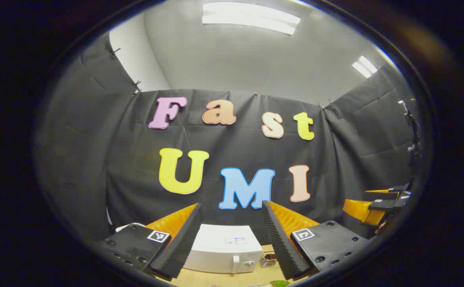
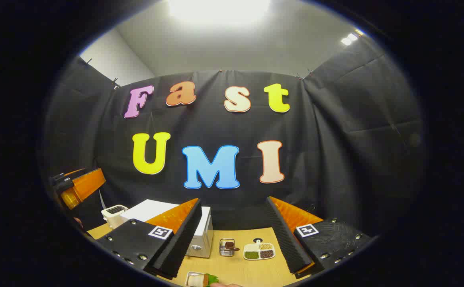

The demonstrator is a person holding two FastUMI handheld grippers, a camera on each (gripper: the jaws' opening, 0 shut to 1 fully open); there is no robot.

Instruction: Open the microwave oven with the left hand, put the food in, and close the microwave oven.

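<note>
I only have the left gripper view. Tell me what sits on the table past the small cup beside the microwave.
Observer: In the right gripper view, a white divided dish of beans and grains sits just beyond that cup, on the side away from the microwave.
Operator: Now find the food.
Observer: A small tray holding carrot-like food lies at the table's near edge, under the open right gripper.
Operator: Check the microwave's other side.
Observer: A white toaster stands there, near the left gripper.

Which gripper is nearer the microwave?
Left, probably. The microwave sits straight ahead between the left gripper's fingers; the right gripper has it off to its left side, partly behind one finger.
</note>
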